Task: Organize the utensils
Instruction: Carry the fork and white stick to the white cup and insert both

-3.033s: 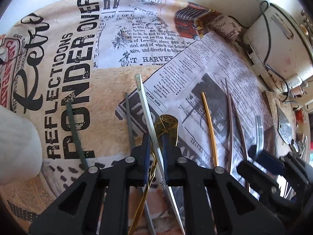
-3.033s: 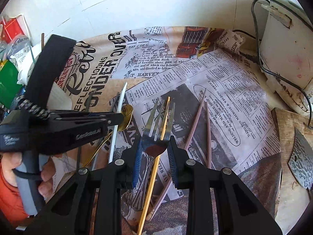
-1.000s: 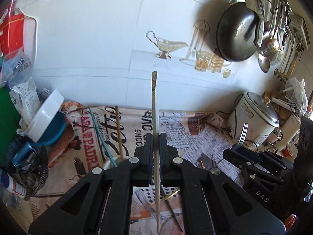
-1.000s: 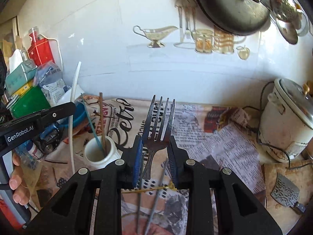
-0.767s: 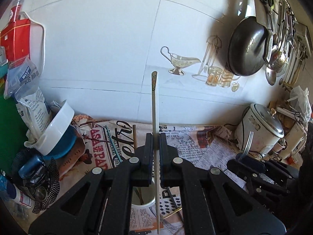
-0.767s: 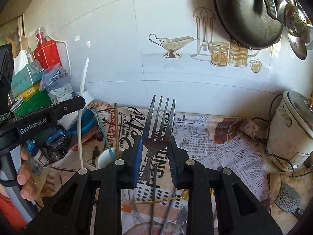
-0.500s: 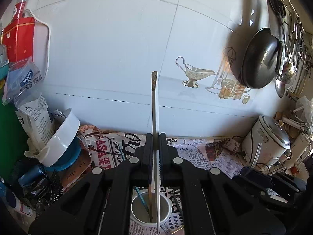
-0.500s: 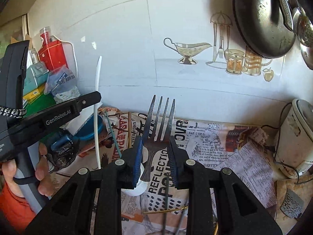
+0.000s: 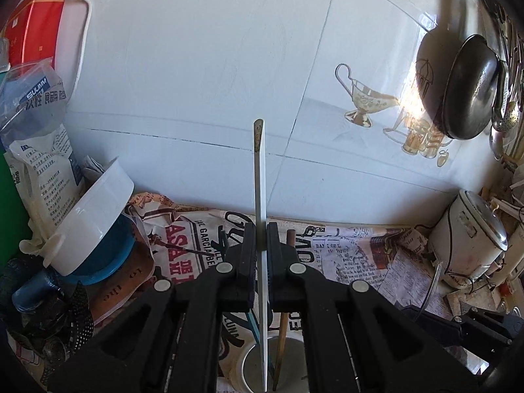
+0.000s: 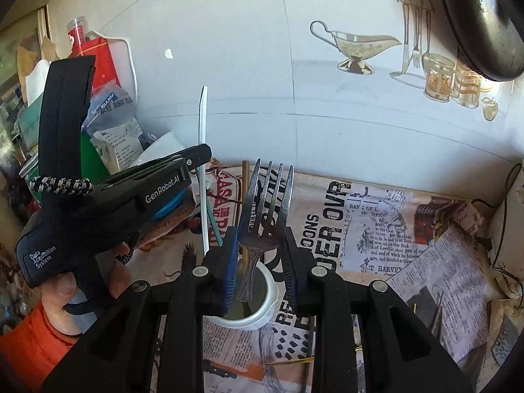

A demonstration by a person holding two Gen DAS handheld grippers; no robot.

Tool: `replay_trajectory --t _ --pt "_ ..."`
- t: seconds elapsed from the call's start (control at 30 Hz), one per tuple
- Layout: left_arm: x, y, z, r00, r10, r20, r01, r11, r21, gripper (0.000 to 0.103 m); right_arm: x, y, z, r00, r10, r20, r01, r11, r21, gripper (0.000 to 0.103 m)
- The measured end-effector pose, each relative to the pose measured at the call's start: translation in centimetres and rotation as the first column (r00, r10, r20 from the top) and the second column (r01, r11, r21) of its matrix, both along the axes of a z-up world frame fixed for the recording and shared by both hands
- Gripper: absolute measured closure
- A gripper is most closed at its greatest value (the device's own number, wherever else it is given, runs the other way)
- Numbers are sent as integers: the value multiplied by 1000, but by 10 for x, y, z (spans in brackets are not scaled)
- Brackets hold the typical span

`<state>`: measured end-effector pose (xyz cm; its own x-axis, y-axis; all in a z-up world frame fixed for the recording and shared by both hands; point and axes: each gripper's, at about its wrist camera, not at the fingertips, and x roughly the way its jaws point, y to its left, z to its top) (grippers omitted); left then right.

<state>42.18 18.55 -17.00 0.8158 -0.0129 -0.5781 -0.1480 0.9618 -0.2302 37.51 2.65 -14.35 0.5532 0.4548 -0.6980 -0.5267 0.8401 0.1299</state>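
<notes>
Since 1 second ago, carried over white cup [image 10: 258, 308]: left gripper [image 9: 261, 249] pinching white chopstick [image 9: 259, 190], right gripper [image 10: 261, 255] clamping fork [image 10: 267, 209]. Risk: colliding together, or tipping the cup off-centre.

A counter [image 10: 425, 344] against a white tiled wall, covered in newspaper-print sheets [image 10: 376, 229]; a white cup [image 10: 262, 308] stands on the print; a rice cooker [image 9: 468, 239] at the right; bags and tubs crowd the left

The fork [image 10: 266, 216] handle's lower end and the white cup [image 10: 262, 308] base sit hidden behind black gripper arms
</notes>
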Motion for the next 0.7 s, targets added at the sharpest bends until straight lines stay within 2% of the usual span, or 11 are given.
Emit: replay_trajectory --t 0.33,0.7 --pt "-6 1 -32 991 -49 -126 47 999 -24 99 18 11 -43 993 3 -122 -9 999 -51 80" --pt "-12 -4 -41 971 -96 -218 91 995 -31 99 25 17 -62 986 10 -165 -24 996 -85 79"
